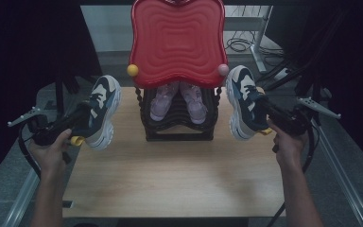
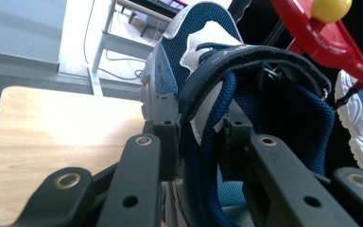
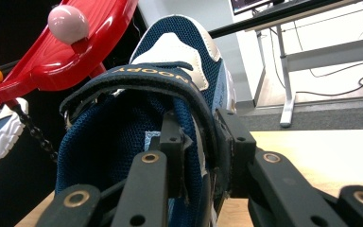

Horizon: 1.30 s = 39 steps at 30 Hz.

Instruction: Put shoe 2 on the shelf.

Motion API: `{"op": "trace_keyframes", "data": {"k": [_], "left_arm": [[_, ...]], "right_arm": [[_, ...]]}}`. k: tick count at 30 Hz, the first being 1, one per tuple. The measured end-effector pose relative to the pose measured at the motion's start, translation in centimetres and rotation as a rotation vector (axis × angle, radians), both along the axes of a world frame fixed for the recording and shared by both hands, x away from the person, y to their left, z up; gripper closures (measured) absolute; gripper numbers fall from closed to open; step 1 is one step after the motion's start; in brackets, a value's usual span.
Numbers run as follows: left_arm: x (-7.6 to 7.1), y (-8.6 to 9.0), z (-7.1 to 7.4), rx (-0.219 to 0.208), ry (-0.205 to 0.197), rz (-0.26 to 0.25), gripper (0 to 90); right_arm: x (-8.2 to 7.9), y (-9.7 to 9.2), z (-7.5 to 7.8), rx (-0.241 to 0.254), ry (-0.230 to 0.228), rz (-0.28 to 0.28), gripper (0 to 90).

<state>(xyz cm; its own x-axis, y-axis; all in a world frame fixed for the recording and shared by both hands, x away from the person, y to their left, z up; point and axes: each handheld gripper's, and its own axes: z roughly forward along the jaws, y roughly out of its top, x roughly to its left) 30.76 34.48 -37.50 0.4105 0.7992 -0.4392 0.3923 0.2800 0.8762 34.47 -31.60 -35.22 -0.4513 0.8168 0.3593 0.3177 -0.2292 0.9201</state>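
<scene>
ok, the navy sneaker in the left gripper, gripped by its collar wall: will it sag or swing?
Probably holds shape: the navy sneaker has a chunky white sole. The mesh collar pinched by the left gripper looks soft, so it may pivot. Likely light for its size.

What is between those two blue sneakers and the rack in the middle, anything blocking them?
The lower shelf already holds a pink pair. The red top overhangs it, with a yellow ball and a pink ball at its corners, close by the left sneaker and right sneaker. Where they go is unclear.
</scene>
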Motion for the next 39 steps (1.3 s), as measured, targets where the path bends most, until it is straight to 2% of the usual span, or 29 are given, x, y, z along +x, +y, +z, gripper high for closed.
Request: {"op": "trace_keyframes", "data": {"k": [16, 29, 39], "left_arm": [[1.0, -0.6, 2.5, -0.025, -0.043, -0.004, 73.7], [1.5, -1.0, 3.9, -0.017, -0.063, -0.008, 73.6], [1.8, -1.0, 4.9, -0.038, -0.079, -0.002, 73.6]], "right_arm": [[0.5, 0.0, 2.0, -0.005, -0.023, -0.005, 74.4], [0.7, -0.2, 3.1, 0.004, -0.034, -0.007, 74.3], [0.7, -0.3, 4.2, 0.012, -0.047, 0.0, 74.2]]}}
